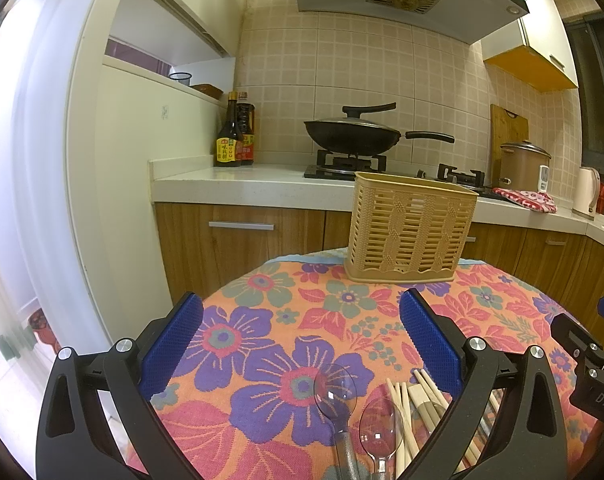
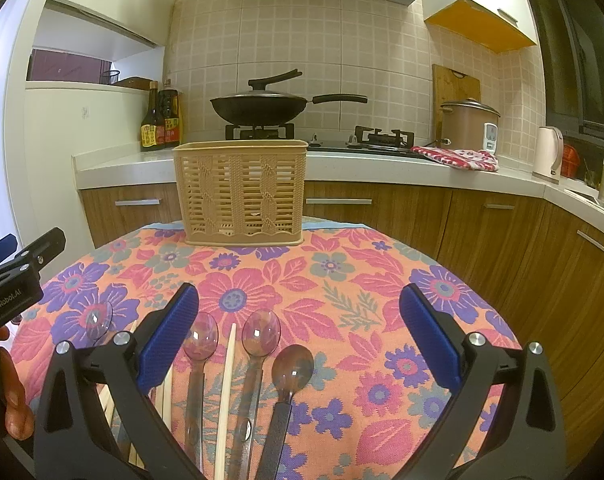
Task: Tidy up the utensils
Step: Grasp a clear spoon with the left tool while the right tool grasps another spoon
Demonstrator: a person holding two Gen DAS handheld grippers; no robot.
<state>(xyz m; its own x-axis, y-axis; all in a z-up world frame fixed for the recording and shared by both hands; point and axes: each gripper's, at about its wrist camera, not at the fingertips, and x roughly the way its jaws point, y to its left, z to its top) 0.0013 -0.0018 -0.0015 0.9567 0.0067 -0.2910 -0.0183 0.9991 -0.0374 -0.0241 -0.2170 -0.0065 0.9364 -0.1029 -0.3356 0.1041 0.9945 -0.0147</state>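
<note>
A beige slatted utensil basket (image 1: 409, 230) stands at the far edge of the round table with the flowered cloth (image 1: 262, 320); it also shows in the right wrist view (image 2: 240, 196). My left gripper (image 1: 302, 312) is open and empty above the cloth, with two clear plastic spoons (image 1: 335, 392) and a bundle of wooden chopsticks (image 1: 417, 400) lying near its right finger. My right gripper (image 2: 300, 304) is open and empty, above several clear spoons (image 2: 262, 334), a brown spoon (image 2: 292, 366) and a single chopstick (image 2: 228, 380).
Behind the table runs a kitchen counter (image 2: 341, 166) with a wok (image 2: 262, 108) on the stove, sauce bottles (image 2: 160, 120), a rice cooker (image 2: 467, 124) and a kettle (image 2: 547, 154). The left gripper's body (image 2: 18, 276) shows at the left of the right wrist view.
</note>
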